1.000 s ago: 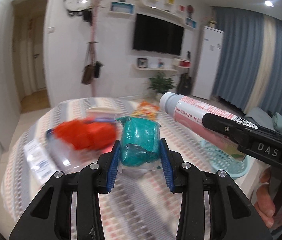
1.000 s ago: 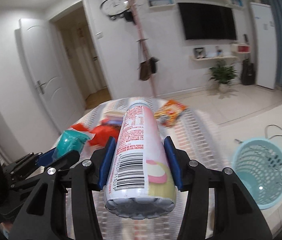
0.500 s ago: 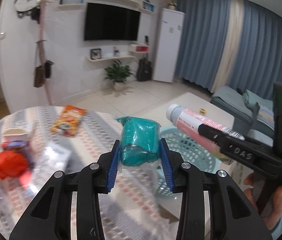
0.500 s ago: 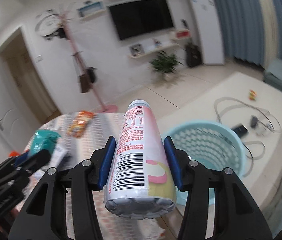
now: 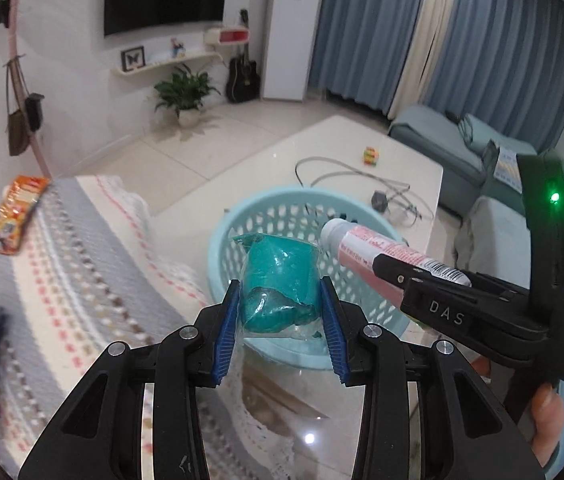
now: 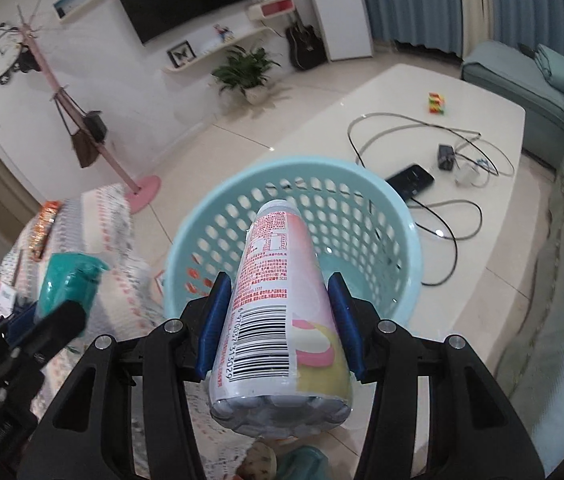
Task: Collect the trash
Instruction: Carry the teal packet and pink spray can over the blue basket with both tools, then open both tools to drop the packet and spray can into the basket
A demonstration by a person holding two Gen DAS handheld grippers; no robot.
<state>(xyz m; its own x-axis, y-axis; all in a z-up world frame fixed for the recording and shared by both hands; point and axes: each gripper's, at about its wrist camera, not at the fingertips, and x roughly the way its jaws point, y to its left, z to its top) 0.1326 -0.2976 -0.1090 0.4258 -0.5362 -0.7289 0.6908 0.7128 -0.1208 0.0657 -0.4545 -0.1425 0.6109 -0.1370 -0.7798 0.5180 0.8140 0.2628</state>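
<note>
Two grippers each carry trash: the left gripper (image 5: 280, 312), low centre of its view, pinches a crumpled teal wrapper (image 5: 280, 280), and the right gripper (image 6: 278, 320) clamps a pink-labelled bottle (image 6: 278, 304) half-wide. Both hang over the pale blue basket (image 6: 410, 240) mid-frame. Release only once each item sits fully inside the rim.

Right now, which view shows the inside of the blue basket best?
The right wrist view: the basket shows its rim and holed inner wall. The left wrist view shows the basket too, but the teal packet hides its middle.
</note>
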